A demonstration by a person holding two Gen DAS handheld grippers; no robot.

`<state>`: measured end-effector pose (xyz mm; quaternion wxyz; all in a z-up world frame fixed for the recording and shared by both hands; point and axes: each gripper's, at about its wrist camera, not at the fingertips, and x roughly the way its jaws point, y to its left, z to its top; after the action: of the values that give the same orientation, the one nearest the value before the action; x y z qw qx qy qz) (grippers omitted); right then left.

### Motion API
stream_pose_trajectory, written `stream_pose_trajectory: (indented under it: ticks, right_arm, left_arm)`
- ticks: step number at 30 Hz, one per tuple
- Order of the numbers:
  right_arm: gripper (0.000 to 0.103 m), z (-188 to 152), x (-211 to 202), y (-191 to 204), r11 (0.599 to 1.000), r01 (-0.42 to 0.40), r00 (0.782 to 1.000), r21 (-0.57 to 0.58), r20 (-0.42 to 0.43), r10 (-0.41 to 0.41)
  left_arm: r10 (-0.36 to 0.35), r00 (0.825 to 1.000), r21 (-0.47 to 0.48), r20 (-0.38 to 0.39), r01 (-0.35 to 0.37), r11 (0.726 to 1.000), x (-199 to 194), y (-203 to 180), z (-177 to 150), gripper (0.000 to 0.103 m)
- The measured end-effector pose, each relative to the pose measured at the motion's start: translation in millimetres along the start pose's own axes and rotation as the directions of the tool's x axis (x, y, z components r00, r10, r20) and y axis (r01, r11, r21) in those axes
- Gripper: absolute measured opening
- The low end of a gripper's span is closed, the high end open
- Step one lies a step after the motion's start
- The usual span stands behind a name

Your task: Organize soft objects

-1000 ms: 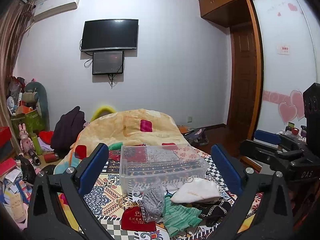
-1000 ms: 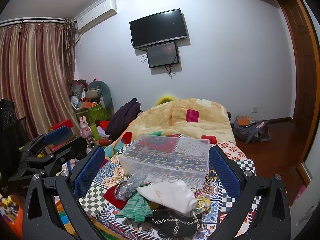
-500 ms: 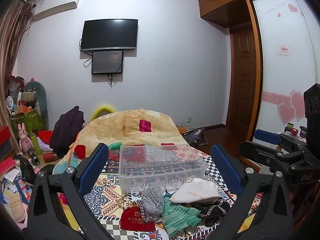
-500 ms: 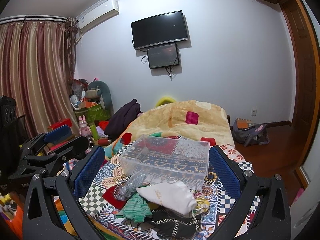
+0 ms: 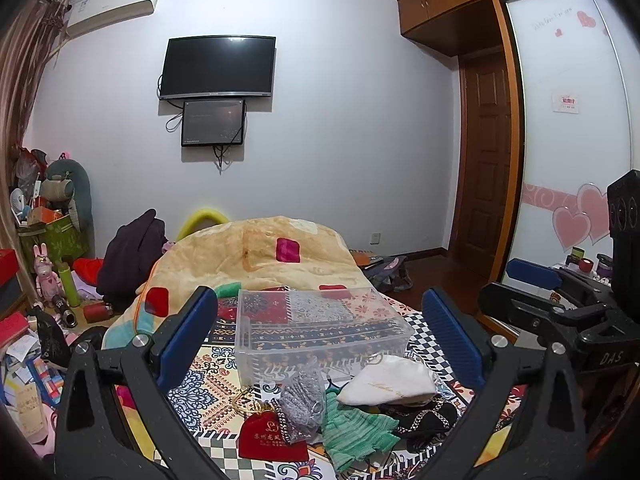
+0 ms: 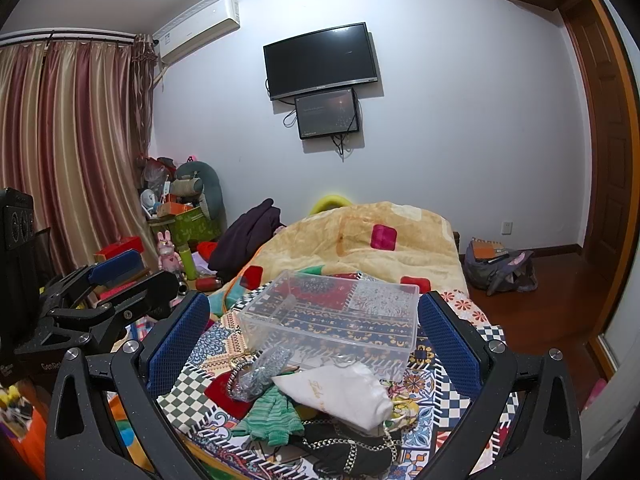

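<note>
Soft things heaped on the bed before a clear plastic bin.
Left gripper and right gripper hover, fingers spread wide, holding nothing; the white pouch half-buries a black chain bag.

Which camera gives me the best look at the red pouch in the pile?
The left wrist view: the red pouch lies nearly whole at the pile's near edge, gold print visible. In the right wrist view only a strip of it shows, behind the green knit piece.

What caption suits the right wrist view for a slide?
Open right gripper facing a clear plastic bin and a pile of soft items on the bed.
</note>
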<state>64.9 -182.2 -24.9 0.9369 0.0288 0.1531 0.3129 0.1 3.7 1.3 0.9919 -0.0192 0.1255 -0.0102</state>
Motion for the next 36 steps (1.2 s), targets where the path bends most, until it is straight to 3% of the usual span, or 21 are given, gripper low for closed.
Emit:
stream_pose_trajectory:
  ticks: [25, 31, 36]
  right_arm:
    - [0.103, 2, 0, 2, 1.0, 0.009, 1.0, -0.004, 0.01, -0.009]
    - [0.103, -4, 5, 1, 0.998, 0.07, 0.998, -0.01, -0.004, -0.07]
    - [0.103, -16, 17, -2, 0.994, 0.101, 0.994, -0.043, -0.037, -0.102]
  left_arm:
    - [-0.006, 1.0, 0.004, -0.006, 0.006, 1.0, -1, -2, -2, 0.103]
    - [-0.016, 0.998, 0.011, -0.062, 0.017, 1.0, 11, -1, -10, 0.103]
    - [-0.029, 0.987, -0.001, -0.157, 0.029, 1.0, 32, 6, -30, 0.103]
